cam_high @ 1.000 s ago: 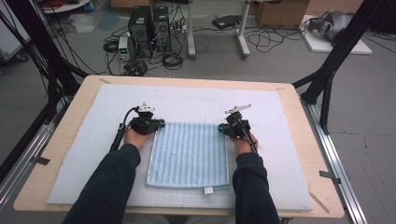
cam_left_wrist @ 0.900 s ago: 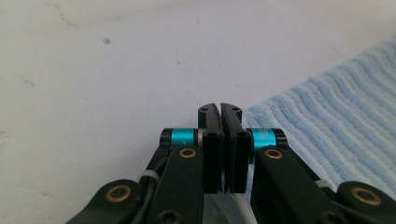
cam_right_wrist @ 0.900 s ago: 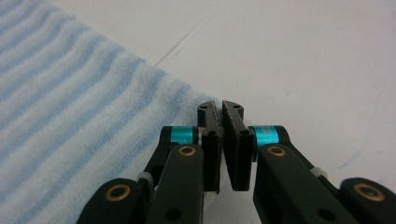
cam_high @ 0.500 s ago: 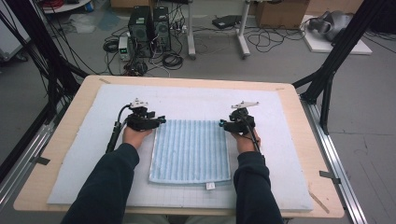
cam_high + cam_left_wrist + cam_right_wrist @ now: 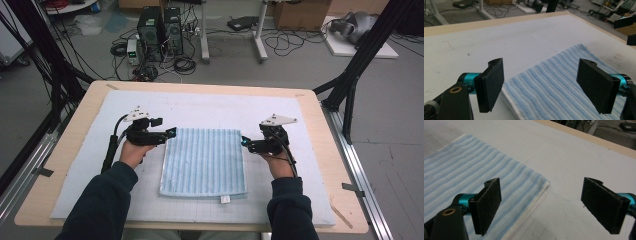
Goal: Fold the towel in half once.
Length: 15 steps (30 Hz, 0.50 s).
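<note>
— Gripper states first: how do the two stand?

— Left gripper (image 5: pixel 171 133) has its jaws spread wide, with nothing pinched; they have just been opening. Right gripper (image 5: pixel 245 142) is the same, jaws apart and just opened, with nothing between them.

— And what are they working over, biggest thing first?

— A wooden surface (image 5: pixel 75 125) carries a large white mat (image 5: pixel 210 107) with a faint grid. On the mat lies a folded blue striped towel (image 5: pixel 205 160), flat, near the middle and towards the person's side. A small white tag (image 5: pixel 225 199) sticks out at its near edge.

— Where does the towel sit relative to each gripper?

— Between them. In the high view the left gripper hovers just beside the towel's far left corner, its tips pointing inwards at it, and the right gripper hovers just beside the far right corner, pointing back the other way. In the left gripper view the towel (image 5: pixel 564 87) lies below the open jaws, its corner under the left-hand pad. In the right gripper view the towel (image 5: pixel 474 177) lies under the left-hand pad, its layered corner between the pads, and bare mat (image 5: pixel 574 157) under the other.

— Touching the cloth?

— Neither pad presses on it; both appear to be held above the towel.
</note>
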Tool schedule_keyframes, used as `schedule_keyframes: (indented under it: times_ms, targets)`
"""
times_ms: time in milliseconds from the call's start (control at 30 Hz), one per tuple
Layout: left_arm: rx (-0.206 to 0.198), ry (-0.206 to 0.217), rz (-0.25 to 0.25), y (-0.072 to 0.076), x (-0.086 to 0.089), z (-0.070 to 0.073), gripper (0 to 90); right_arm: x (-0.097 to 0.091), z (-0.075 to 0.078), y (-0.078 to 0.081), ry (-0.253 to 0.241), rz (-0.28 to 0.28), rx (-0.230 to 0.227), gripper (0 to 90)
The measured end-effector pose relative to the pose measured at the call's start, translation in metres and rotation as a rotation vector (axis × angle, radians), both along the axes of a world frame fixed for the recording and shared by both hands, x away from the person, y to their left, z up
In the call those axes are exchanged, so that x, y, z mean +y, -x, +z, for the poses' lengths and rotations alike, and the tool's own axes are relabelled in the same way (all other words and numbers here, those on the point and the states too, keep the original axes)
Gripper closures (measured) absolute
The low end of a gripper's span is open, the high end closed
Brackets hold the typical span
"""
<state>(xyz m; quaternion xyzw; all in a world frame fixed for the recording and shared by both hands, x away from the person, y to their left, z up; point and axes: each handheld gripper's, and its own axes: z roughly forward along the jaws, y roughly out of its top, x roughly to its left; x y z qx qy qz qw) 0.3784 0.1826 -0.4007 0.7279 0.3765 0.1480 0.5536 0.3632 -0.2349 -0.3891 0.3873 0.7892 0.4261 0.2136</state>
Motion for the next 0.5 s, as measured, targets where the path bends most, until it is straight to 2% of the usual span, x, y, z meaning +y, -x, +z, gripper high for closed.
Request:
schedule_keyframes:
  times_ms: [67, 167, 267, 433, 500]
  targets:
    - [-0.016, 0.005, -0.009, 0.008, 0.003, 0.001, 22.7, -0.003, 0.0, 0.008, -0.002, 0.011, -0.017, 11.7]
    - [-0.029, -0.015, -0.023, 0.019, 0.008, 0.002, 22.5, -0.008, 0.0, 0.021, -0.008, 0.035, -0.033, 11.7]
    - [-0.045, 0.011, -0.017, 0.03, 0.015, 0.001, 22.7, -0.012, -0.003, 0.031, -0.014, 0.053, -0.04, 11.6]
    - [-0.053, 0.027, -0.011, 0.037, 0.022, 0.002, 22.7, -0.017, -0.005, 0.041, -0.029, 0.06, -0.052, 11.6]
    - [-0.055, 0.019, -0.012, 0.037, 0.022, 0.002, 22.7, -0.019, -0.004, 0.043, -0.041, 0.057, -0.062, 11.6]
